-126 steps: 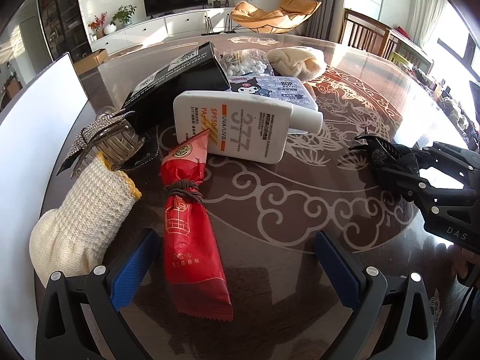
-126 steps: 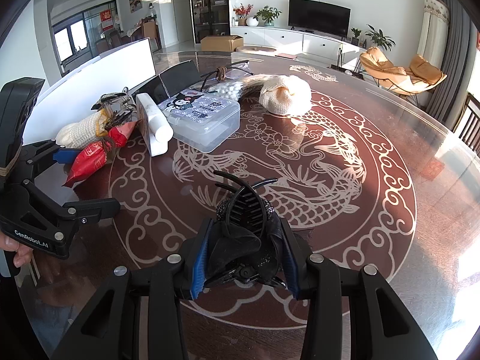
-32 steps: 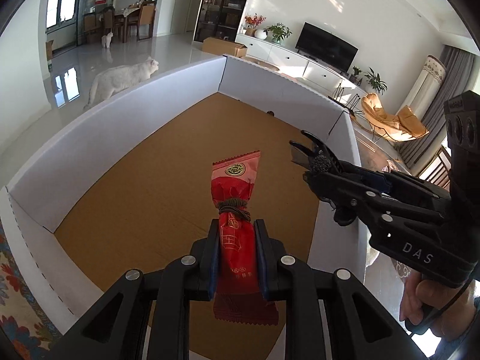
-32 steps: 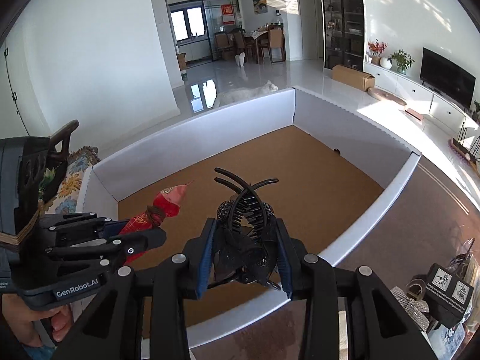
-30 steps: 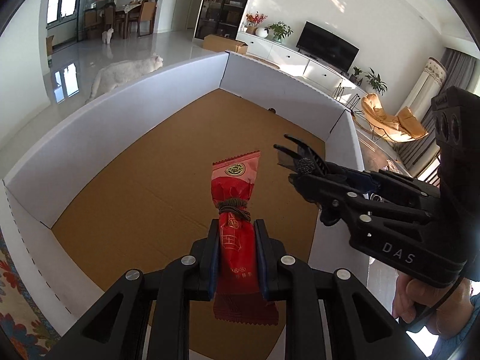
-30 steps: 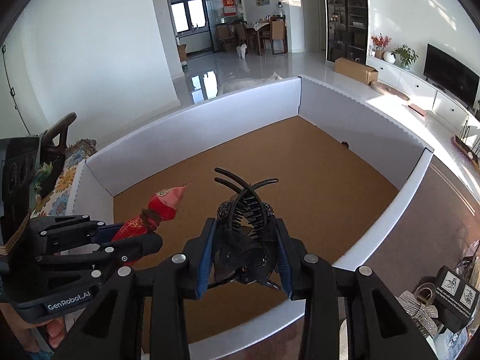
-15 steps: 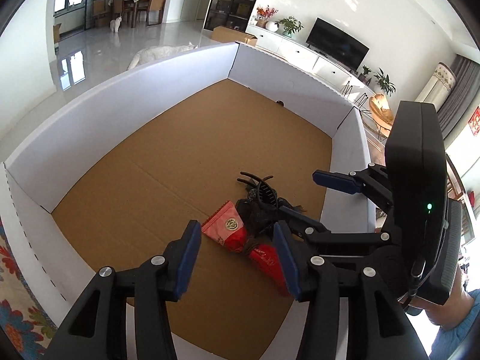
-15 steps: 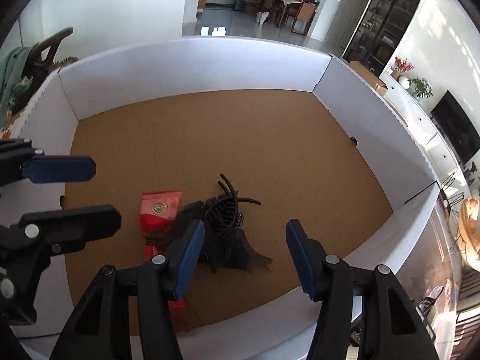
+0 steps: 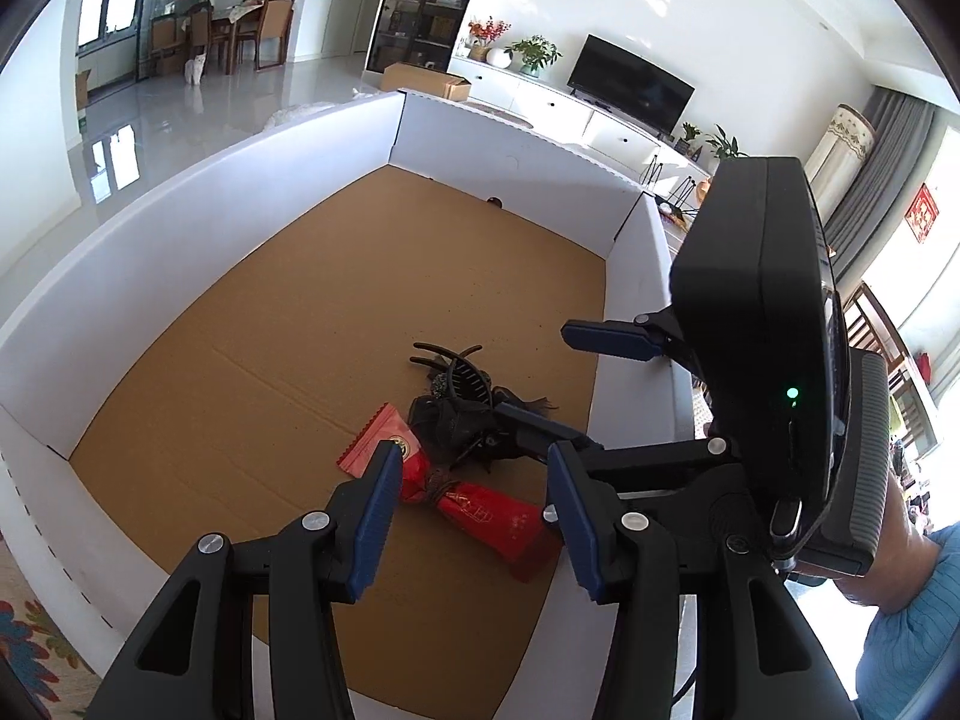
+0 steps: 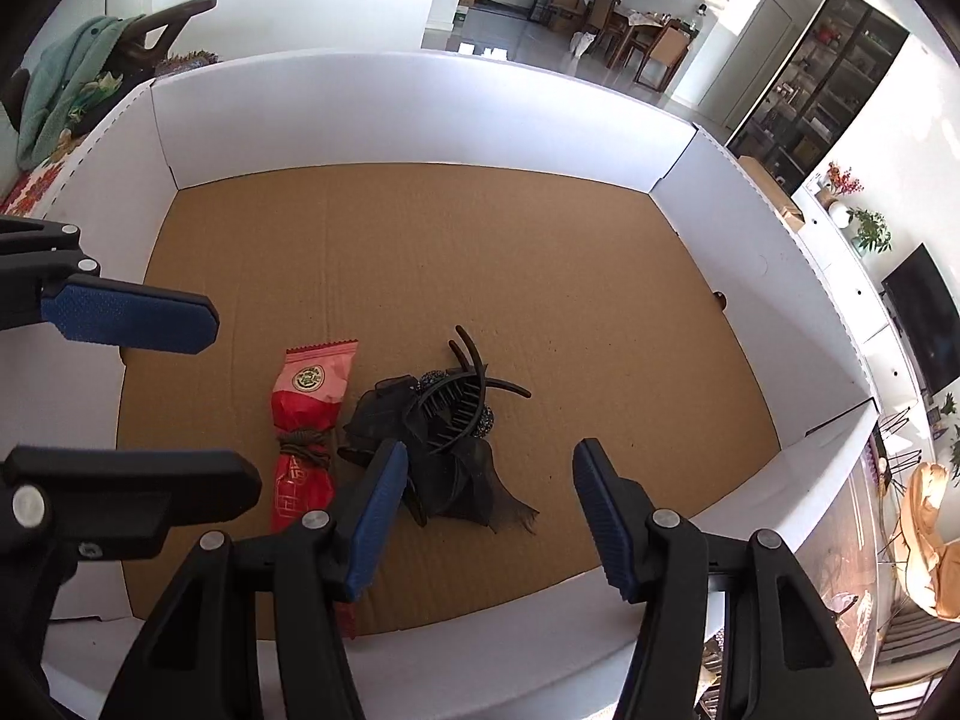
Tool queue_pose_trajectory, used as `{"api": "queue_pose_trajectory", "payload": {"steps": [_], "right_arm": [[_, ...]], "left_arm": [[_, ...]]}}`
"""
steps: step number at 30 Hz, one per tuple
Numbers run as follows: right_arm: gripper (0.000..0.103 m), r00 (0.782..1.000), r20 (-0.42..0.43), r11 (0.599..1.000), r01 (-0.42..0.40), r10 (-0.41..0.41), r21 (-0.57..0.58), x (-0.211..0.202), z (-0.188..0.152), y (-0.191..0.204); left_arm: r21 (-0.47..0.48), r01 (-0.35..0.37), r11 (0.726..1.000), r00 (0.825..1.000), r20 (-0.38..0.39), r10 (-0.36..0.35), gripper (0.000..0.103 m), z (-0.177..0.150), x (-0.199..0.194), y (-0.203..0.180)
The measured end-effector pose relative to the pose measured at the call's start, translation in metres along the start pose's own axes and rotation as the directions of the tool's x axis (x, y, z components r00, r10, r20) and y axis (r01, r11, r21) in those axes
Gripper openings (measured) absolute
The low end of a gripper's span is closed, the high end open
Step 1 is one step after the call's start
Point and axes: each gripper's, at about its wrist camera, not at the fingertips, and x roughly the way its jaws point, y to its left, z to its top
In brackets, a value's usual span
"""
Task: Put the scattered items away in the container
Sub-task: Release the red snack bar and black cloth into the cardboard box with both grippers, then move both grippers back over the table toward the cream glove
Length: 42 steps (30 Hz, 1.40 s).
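Observation:
A red snack packet with a dark band around its middle lies on the brown floor of the white-walled cardboard box. A black hair claw with dark fabric lies right beside it, touching it. My left gripper hangs open above the packet, holding nothing. Over the claw, my right gripper is open too, its blue pads apart from it. The two grippers are close together, the right one crossing in front of the left wrist view.
The box's near wall runs just below both grippers. A person's hand and blue sleeve hold the right gripper. A chair with green cloth stands past the box's left corner. Table items peek in at the lower right.
A second ago the left gripper was shut on the red packet and the right on the hair claw. Both have let go, and the two items now lie on the box floor.

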Motion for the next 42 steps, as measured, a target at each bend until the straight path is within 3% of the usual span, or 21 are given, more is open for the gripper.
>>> {"api": "queue_pose_trajectory", "payload": {"steps": [3,5,6,11,13,16,20,24,28,32,42], "right_arm": [[0.063,0.991,0.117,0.994,0.051,-0.062,0.095,-0.024,-0.008,-0.009],[0.067,0.979,0.174,0.983,0.073,-0.102,0.169,-0.042,-0.019,-0.019],[0.069,0.973,0.183,0.975,0.104,-0.141,0.198,-0.050,-0.026,-0.022],[0.069,0.931,0.209,0.904,0.206,-0.299,0.375,-0.103,-0.091,-0.050],[0.071,0.926,0.191,0.867,0.212,-0.326,0.450,-0.122,-0.129,-0.061],[0.074,0.921,0.116,0.803,0.257,-0.372,0.538,-0.149,-0.190,-0.071],[0.074,0.925,-0.030,0.703,0.309,-0.379,0.640,-0.170,-0.271,-0.083],[0.074,0.923,-0.116,0.615,0.334,-0.366,0.714,-0.192,-0.339,-0.088],[0.074,0.926,-0.137,0.576,0.329,-0.352,0.748,-0.197,-0.368,-0.081],[0.074,0.932,-0.149,0.565,0.322,-0.330,0.760,-0.188,-0.381,-0.077],[0.075,0.941,-0.169,0.587,0.316,-0.292,0.745,-0.174,-0.378,-0.070]], "left_arm": [[0.023,-0.024,0.999,0.997,0.078,0.022,0.053,0.002,-0.022,-0.009],[0.072,-0.041,0.997,0.991,0.126,0.031,0.061,0.003,-0.041,-0.021],[0.095,-0.043,0.995,0.988,0.151,0.029,0.069,0.002,-0.051,-0.029],[0.206,0.020,0.978,0.966,0.250,-0.073,0.083,-0.007,-0.094,-0.080],[0.260,0.069,0.963,0.959,0.249,-0.136,0.103,-0.019,-0.102,-0.100],[0.355,0.146,0.923,0.954,0.197,-0.227,0.103,-0.048,-0.094,-0.145],[0.463,0.228,0.857,0.959,0.045,-0.280,0.103,-0.088,-0.050,-0.206],[0.528,0.216,0.821,0.972,-0.042,-0.229,0.103,-0.126,-0.008,-0.243],[0.562,0.193,0.804,0.980,-0.063,-0.191,0.103,-0.153,0.007,-0.252],[0.563,0.175,0.807,0.983,-0.053,-0.177,0.103,-0.164,0.013,-0.242],[0.455,0.160,0.876,0.987,-0.100,-0.128,0.103,-0.157,0.044,-0.201]]}}
